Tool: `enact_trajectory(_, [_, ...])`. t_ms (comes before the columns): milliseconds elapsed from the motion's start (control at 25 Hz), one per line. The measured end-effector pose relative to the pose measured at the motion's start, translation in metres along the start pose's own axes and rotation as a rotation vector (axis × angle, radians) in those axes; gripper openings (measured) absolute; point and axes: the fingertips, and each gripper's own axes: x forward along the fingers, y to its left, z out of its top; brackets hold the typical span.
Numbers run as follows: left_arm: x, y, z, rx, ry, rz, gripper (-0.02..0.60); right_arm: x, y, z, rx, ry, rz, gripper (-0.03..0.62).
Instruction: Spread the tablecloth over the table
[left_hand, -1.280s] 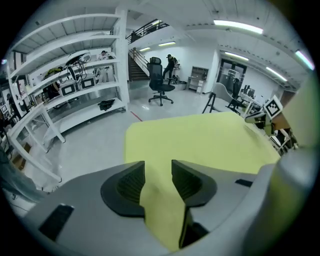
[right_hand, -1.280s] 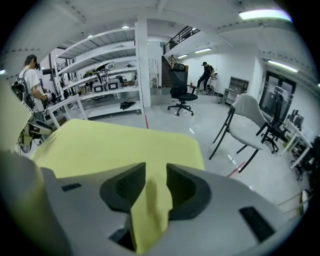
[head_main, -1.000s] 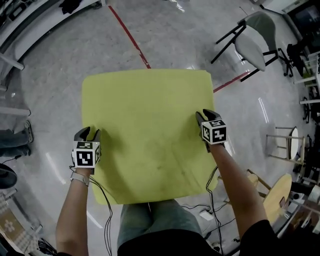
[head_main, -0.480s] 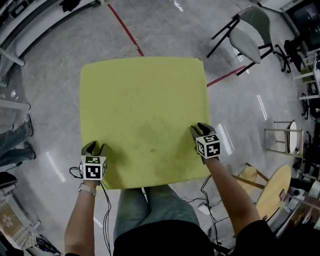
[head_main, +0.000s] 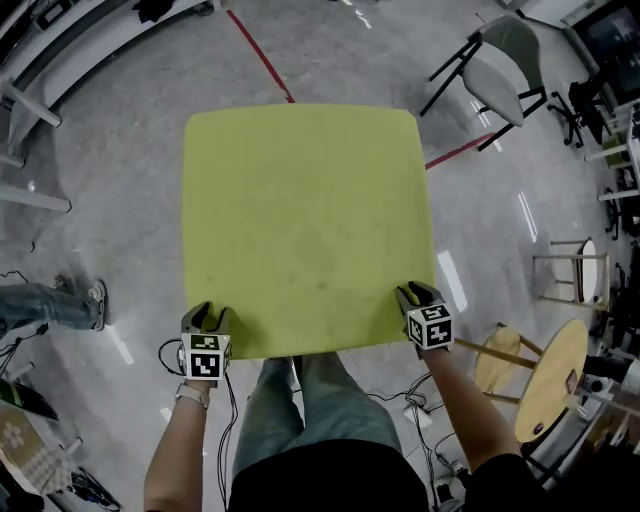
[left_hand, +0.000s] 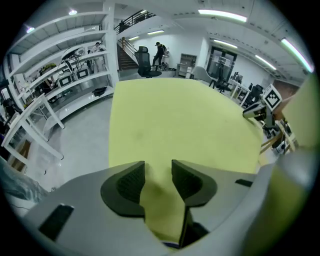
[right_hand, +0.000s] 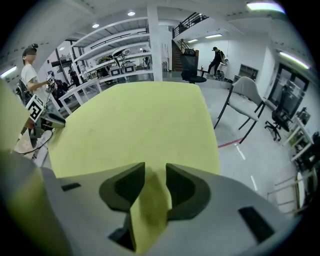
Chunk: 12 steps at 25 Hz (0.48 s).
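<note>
Your left hand-held gripper (head_main: 206, 316) and right hand-held gripper (head_main: 414, 295) each pinched a near corner; the tablecloth (head_main: 305, 220) stretched straight ahead, taut between them.

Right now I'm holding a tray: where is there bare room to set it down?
The whole yellow-green tablecloth lies bare, from its far edge to the near corners clamped by the left gripper and right gripper. Crowded: the floor to its right, with the grey chair and round wooden table.

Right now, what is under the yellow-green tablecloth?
Only the person's legs show below its near edge. The tablecloth, gripped at both near corners by the left gripper and right gripper, hides everything else; no table shows.
</note>
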Motion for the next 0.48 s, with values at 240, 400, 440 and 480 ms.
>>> enact_trajectory(240, [-0.023,-0.007,-0.043,-0.031,-0.022,0.003,0.166,-0.012,0.016,-0.028,0.017,0.013,-0.019,0.132])
enact_trajectory(400, [-0.030,-0.018,-0.065,-0.068,-0.033,-0.007,0.167,-0.015,0.015,-0.031,-0.001,0.029,-0.044,0.132])
enact_trajectory(440, [-0.033,-0.022,-0.066,-0.089,-0.036,-0.010,0.167,-0.016,0.014,-0.031,-0.008,0.033,-0.046,0.132])
enact_trajectory(480, [-0.035,-0.024,-0.067,-0.109,-0.039,-0.011,0.167,-0.017,0.012,-0.032,-0.013,0.037,-0.048,0.132])
